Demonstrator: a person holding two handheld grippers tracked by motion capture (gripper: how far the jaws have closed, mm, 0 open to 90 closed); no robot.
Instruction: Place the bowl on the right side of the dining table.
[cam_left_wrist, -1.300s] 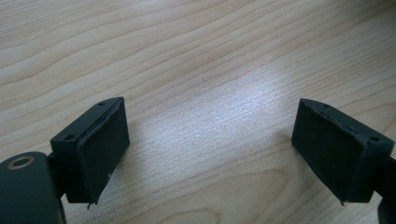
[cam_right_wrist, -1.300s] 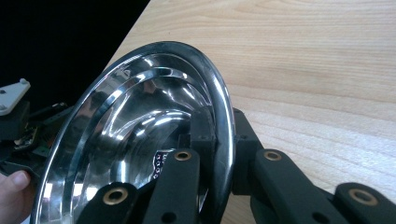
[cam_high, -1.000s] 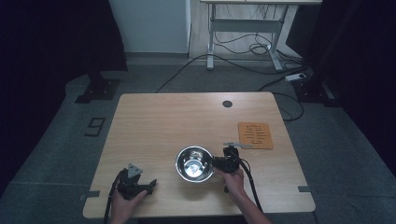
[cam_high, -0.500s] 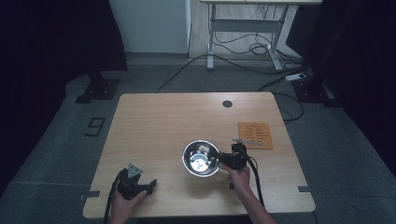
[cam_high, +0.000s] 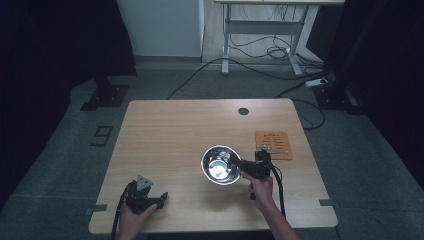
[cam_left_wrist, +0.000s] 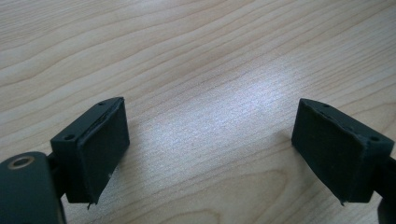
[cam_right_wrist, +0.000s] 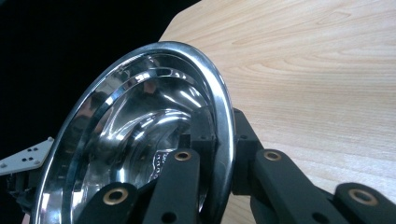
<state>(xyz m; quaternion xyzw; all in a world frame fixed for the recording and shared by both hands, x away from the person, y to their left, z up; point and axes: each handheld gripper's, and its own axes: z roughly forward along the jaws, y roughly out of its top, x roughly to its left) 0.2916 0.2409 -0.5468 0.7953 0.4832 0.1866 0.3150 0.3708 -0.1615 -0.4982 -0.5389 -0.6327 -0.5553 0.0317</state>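
A shiny steel bowl (cam_high: 220, 165) hangs just above the wooden table (cam_high: 180, 130), right of its middle. My right gripper (cam_high: 245, 166) is shut on the bowl's right rim, one jaw inside and one outside. In the right gripper view the bowl (cam_right_wrist: 140, 140) is tilted up on edge with its rim pinched at the gripper (cam_right_wrist: 219, 140). My left gripper (cam_high: 159, 196) rests near the table's front left edge, held by a hand. Its fingers (cam_left_wrist: 100, 140) stand wide apart over bare wood in the left gripper view, and the gripper (cam_left_wrist: 212, 149) holds nothing.
An orange card (cam_high: 273, 144) with print lies at the right side of the table, just beyond the right gripper. A small dark round hole (cam_high: 243, 111) sits near the far edge. Cables and a desk frame (cam_high: 260, 30) stand on the floor beyond the table.
The right gripper has carried the bowl rightward and slightly away from the person, lifting and tilting it. The left gripper has stayed put.
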